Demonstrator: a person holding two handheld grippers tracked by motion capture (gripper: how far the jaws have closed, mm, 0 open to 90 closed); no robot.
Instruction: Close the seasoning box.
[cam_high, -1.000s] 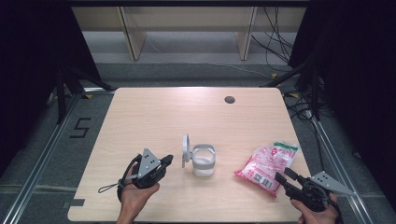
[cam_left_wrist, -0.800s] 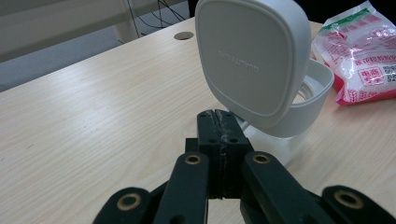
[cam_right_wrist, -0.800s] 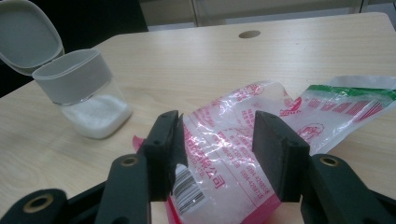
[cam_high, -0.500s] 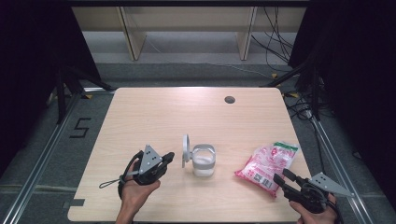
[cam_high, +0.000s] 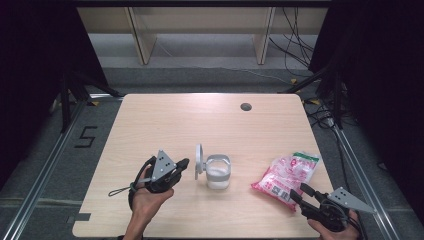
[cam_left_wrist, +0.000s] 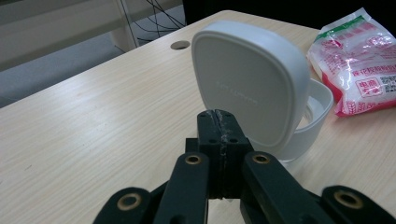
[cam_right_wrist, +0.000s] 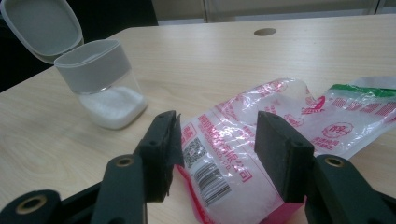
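Pink plastic bag (cam_right_wrist: 243, 154) of white granules: soft, crinkly, slippery, probably light; its near end lies between the apart, just-widened fingers (cam_right_wrist: 280, 149) of the right gripper (cam_right_wrist: 217, 154), unpinched; left gripper (cam_left_wrist: 219, 140) fingers together, empty.

Even, soft overhead light falls on the table (cam_high: 210, 125), leaving only faint shadows, while the room around its edges sinks into black. The bag (cam_right_wrist: 261, 135) shows small glints of glare. Both gripper views blur their own jaws at the bottom edge.
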